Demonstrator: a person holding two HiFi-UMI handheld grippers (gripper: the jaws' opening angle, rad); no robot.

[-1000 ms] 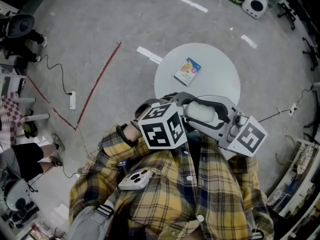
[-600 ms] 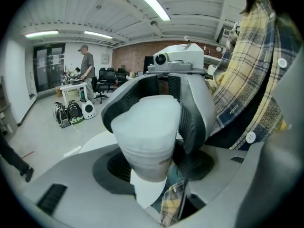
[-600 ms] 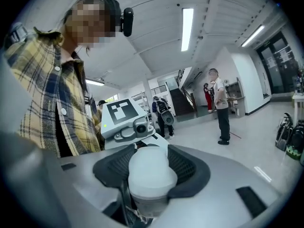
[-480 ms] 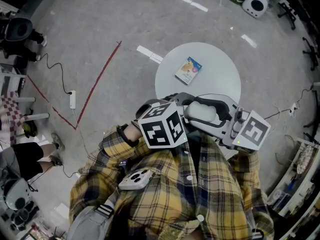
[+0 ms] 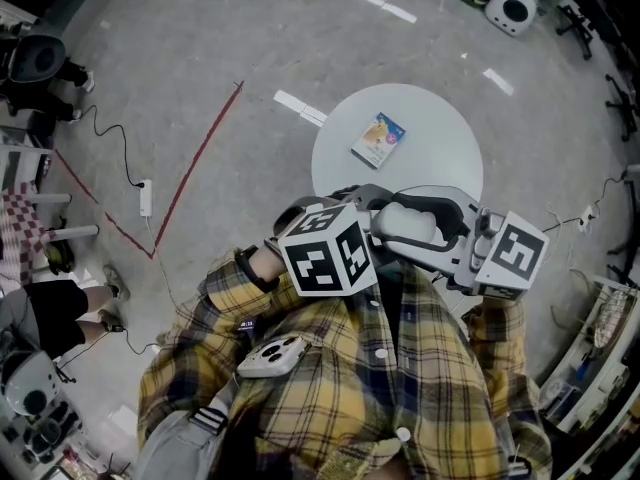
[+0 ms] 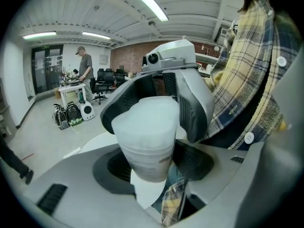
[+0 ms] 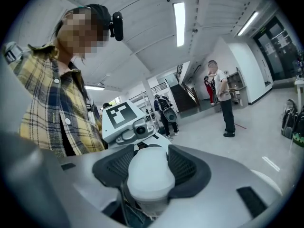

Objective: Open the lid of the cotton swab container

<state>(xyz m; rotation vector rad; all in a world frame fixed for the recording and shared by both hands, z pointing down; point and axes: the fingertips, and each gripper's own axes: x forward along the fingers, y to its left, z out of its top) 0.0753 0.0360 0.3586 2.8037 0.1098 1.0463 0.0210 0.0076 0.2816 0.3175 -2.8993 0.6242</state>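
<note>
I hold the cotton swab container (image 5: 408,225), a translucent white tub, in front of the plaid shirt, between both grippers. In the left gripper view the tub (image 6: 147,132) sits between the dark pads of my left gripper (image 6: 152,163), which is shut on its body. The right gripper's jaws wrap the tub's far end there. In the right gripper view the rounded white lid end (image 7: 151,175) fills the gap of my right gripper (image 7: 149,167). Its pads still touch the lid while the jaws are opening. The lid looks seated on the tub.
A round white table (image 5: 440,133) stands just ahead of me with a small printed packet (image 5: 378,140) on it. Cables, a red floor line (image 5: 195,168) and equipment lie around. People stand far off in the room.
The right gripper's marker cube has shifted a little to the right and up in the head view. The left gripper and the container stay where they were.
</note>
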